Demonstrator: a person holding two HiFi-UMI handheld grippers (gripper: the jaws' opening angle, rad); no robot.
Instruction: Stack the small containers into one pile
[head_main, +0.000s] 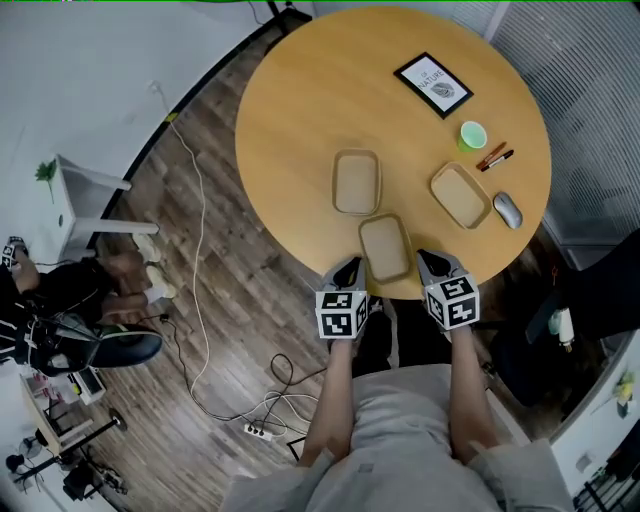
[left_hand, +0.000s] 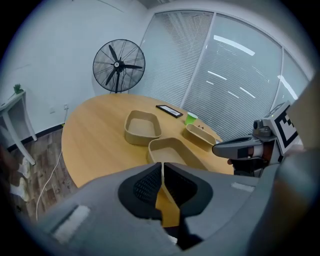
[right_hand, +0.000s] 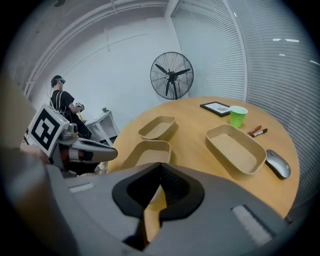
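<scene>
Nothing is stacked yet. The left gripper (head_main: 347, 270), barely parted, and right gripper (head_main: 433, 262), closed, both empty, flank the lower-centre tray (head_main: 385, 247); next, grasp its rim.

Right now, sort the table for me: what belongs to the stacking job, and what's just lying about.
For the job: near container, left container, right container.
Lying about: framed picture, green cup, two pens, mouse.
</scene>
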